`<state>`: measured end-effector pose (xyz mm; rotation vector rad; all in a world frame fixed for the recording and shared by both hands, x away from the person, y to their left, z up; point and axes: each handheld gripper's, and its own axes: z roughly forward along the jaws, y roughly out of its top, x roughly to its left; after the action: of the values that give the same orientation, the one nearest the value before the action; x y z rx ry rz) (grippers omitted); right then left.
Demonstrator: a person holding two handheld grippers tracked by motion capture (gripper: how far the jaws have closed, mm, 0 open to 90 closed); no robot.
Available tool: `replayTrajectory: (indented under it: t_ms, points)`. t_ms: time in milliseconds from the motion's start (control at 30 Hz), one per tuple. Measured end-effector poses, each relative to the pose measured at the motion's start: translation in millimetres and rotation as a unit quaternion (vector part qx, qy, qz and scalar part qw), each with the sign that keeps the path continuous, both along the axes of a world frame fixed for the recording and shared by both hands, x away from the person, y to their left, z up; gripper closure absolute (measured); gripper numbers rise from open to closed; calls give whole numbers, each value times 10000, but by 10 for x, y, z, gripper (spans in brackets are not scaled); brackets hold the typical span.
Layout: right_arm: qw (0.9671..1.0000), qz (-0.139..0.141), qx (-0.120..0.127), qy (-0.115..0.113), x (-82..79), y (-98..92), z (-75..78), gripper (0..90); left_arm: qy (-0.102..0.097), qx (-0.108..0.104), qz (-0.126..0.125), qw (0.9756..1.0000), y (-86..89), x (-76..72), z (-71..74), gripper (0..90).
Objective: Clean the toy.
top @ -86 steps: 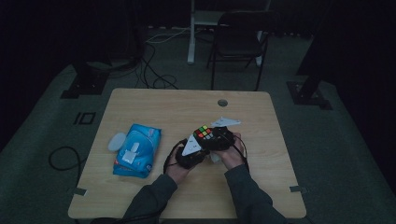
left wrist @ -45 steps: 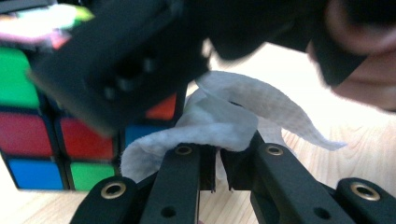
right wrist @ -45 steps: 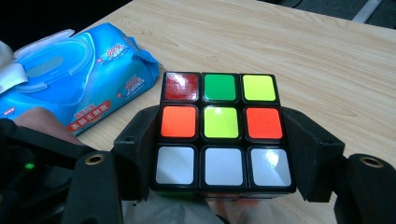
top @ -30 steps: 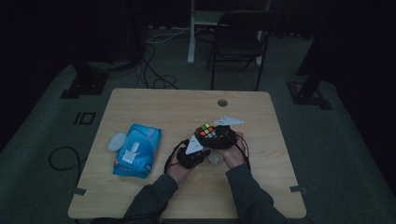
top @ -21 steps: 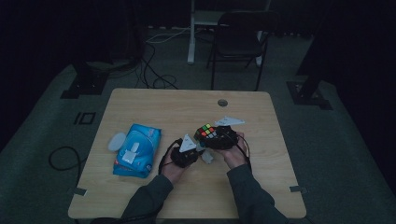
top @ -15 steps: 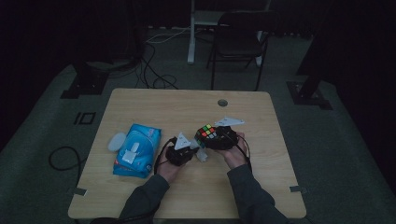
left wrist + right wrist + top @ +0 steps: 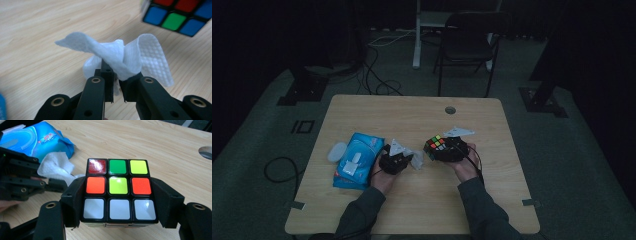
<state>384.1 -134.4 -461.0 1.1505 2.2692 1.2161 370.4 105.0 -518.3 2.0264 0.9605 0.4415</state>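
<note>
Beside the left tool (image 7: 411,161), a blue wipes pack (image 7: 357,160) lies near its wipe (image 7: 120,58).

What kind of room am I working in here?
Probably a darkened recording studio or lab, not a home: a lone light wooden table on grey carpet, loose cables across the floor, black stand bases, and a black folding chair.

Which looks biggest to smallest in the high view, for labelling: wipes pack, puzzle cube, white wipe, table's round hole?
1. wipes pack
2. puzzle cube
3. white wipe, partly hidden by the left gripper, so unsure
4. round hole
</note>
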Motion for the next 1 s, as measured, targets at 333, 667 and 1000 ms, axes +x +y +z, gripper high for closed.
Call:
replayTrajectory:
  t_ms: [333, 667, 1000]
  points:
    - [9997, -77, -223, 64, 1, -84, -88, 343, 193, 160, 242, 9994, 91, 13, 6, 820]
    - [9986, -193, -474, 164, 2, -172, -223, 343, 291, 236, 315, 9988, 85, 35, -16, 800]
    - [9973, -293, -599, 294, -2, -268, -346, 343, 219, 252, 500, 9982, 97, 26, -17, 805]
